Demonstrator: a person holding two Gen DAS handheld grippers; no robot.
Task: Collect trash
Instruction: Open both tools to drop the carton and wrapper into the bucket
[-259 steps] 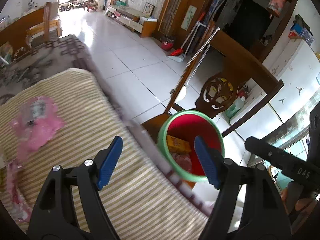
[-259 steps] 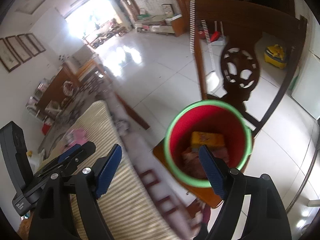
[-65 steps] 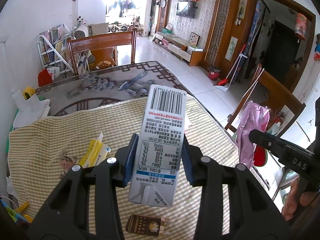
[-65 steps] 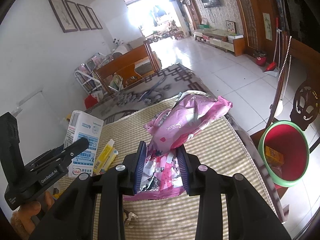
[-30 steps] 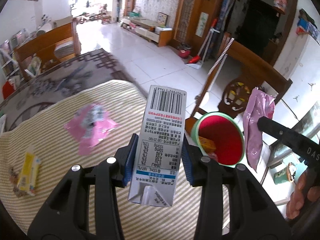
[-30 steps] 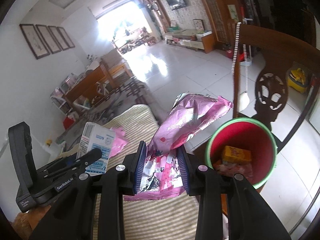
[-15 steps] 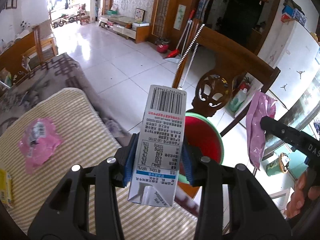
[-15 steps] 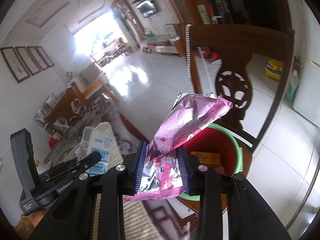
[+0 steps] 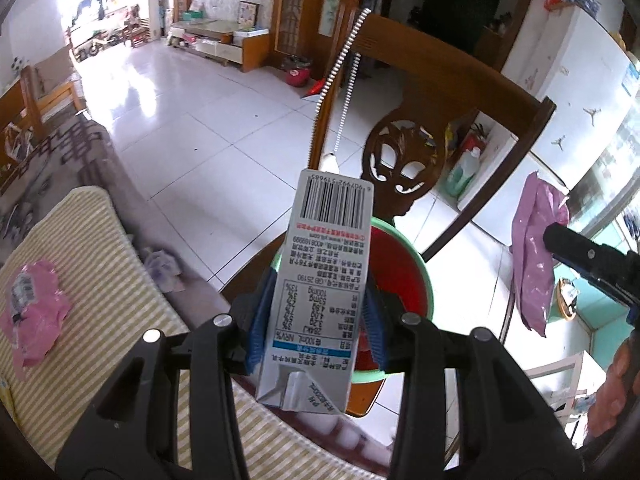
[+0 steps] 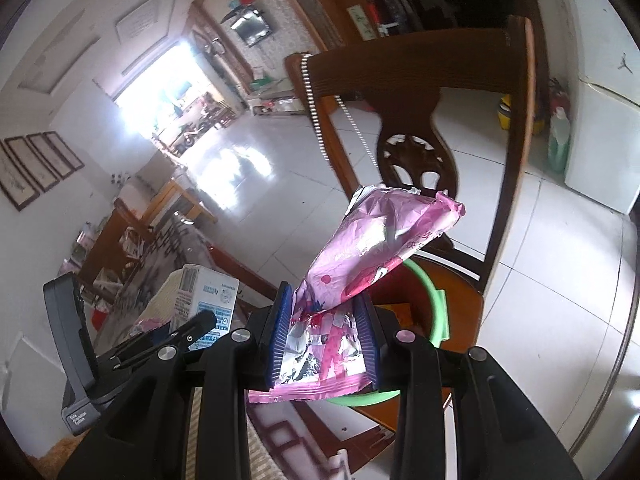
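Note:
My left gripper (image 9: 316, 320) is shut on a white milk carton (image 9: 324, 280) with a barcode on top, held over the red bucket with a green rim (image 9: 416, 268) that stands on a wooden chair seat. My right gripper (image 10: 325, 336) is shut on a crumpled pink foil wrapper (image 10: 380, 240), which hangs above the same bucket (image 10: 436, 308). The bucket holds a yellow box (image 10: 400, 314) among other trash. In the left wrist view the pink wrapper (image 9: 534, 256) and the right gripper show at the right; the carton (image 10: 204, 292) shows at the left of the right wrist view.
A carved wooden chair back (image 9: 432, 92) rises behind the bucket. The table with a striped yellow cloth (image 9: 92, 280) lies to the left, with another pink wrapper (image 9: 32, 308) on it. White tiled floor (image 9: 208, 120) spreads beyond. A green bottle (image 10: 558, 140) stands by the white cabinet.
Both grippers have swung away from the table toward the chair, carrying the carton and the pink wrapper; the bucket now sits right under them.

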